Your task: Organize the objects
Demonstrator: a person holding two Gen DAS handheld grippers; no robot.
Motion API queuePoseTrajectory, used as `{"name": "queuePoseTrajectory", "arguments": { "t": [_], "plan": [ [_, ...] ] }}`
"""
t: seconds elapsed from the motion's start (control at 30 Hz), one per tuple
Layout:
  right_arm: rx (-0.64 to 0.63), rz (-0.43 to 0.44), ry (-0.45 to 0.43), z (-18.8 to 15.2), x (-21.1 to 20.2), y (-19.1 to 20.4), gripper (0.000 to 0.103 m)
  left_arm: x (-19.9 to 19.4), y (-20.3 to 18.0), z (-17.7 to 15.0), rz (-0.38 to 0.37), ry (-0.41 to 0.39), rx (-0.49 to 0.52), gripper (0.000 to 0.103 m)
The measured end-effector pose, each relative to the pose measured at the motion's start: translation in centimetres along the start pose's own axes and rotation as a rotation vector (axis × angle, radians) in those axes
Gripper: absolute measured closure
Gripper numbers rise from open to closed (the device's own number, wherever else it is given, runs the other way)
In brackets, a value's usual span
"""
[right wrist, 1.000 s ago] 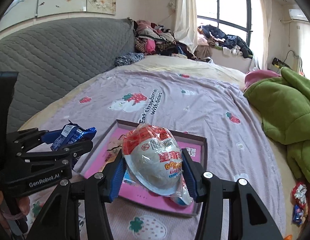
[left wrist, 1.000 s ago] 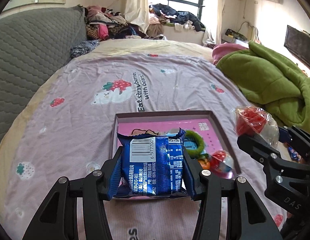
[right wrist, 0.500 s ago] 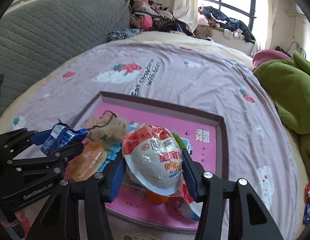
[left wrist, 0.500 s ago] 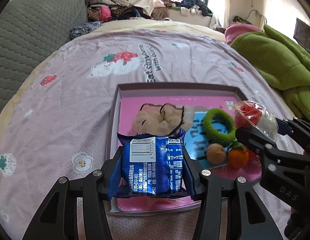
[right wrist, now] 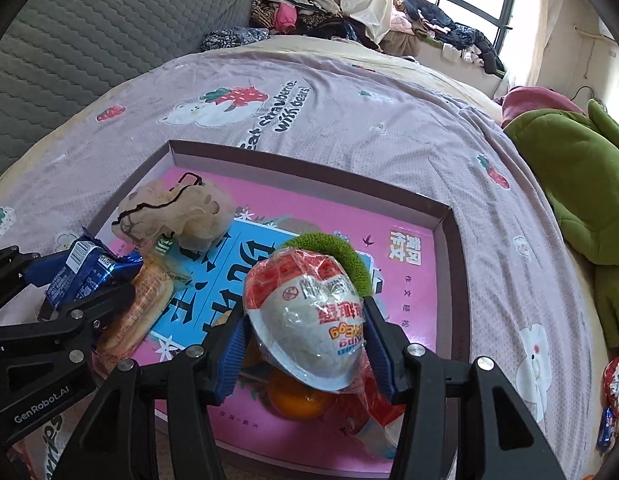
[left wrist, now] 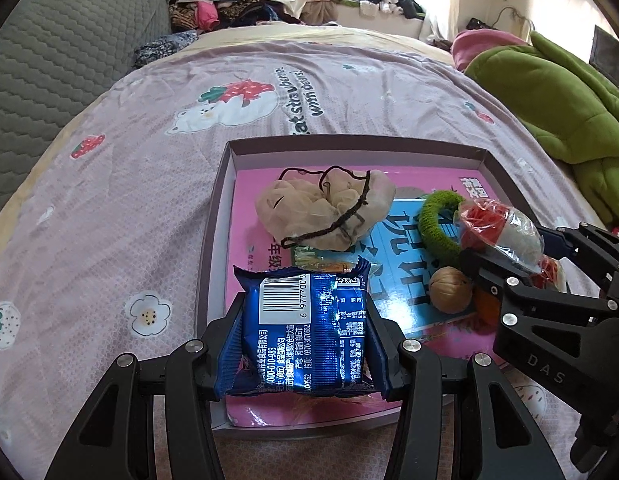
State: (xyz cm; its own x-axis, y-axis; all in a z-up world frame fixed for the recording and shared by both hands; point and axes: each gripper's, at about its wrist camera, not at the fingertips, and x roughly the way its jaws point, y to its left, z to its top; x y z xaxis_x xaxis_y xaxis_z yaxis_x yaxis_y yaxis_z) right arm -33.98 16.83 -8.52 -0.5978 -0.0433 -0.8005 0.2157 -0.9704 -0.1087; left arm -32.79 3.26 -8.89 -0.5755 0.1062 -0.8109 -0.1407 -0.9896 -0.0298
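My left gripper (left wrist: 309, 340) is shut on a blue snack packet (left wrist: 305, 328) and holds it over the near left part of a shallow box tray (left wrist: 213, 216). My right gripper (right wrist: 305, 344) is shut on a wrapped egg-shaped toy (right wrist: 309, 320), red on top and white below, over the tray's near middle (right wrist: 453, 264). Each gripper shows in the other's view: the right one (left wrist: 505, 248), the left one (right wrist: 73, 276). In the tray lie pink and blue books, a beige pouch (left wrist: 329, 208), a green ring (left wrist: 433, 220), a walnut (left wrist: 449, 290) and an orange (right wrist: 297, 400).
The tray rests on a lilac strawberry-print bedsheet (left wrist: 149, 152). A green blanket (left wrist: 549, 96) is heaped at the right, a grey headboard (left wrist: 49, 64) at the left. Small snack packets (right wrist: 613, 392) lie on the sheet at the far right. Clothes are piled by the window.
Both grippers have moved forward and down over the tray with their loads. The tray's contents now show more fully beneath them.
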Motion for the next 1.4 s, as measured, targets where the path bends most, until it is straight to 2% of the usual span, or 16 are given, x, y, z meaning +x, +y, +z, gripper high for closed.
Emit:
{"name": "queuePoseTrajectory", "arguments": {
  "t": [0.27,0.47,0.77,1.4],
  "plan": [
    [0.009,0.024,-0.011,0.2,-1.7,-0.4,0.046,-0.8,0.1,0.0,0.007,0.013,-0.002,0.048],
    [0.022,0.058,-0.030,0.4,-3.5,-0.7,0.045,-2.6,0.2,0.4,-0.004,-0.007,-0.015,0.045],
    [0.040,0.061,-0.077,0.3,-7.1,-1.6,0.044,-5.5,0.3,0.8,-0.012,-0.033,-0.035,0.039],
    [0.031,0.053,-0.179,0.7,-15.6,-1.6,0.043,-14.6,-0.8,0.7,0.010,-0.130,-0.033,0.032]
  ]
}}
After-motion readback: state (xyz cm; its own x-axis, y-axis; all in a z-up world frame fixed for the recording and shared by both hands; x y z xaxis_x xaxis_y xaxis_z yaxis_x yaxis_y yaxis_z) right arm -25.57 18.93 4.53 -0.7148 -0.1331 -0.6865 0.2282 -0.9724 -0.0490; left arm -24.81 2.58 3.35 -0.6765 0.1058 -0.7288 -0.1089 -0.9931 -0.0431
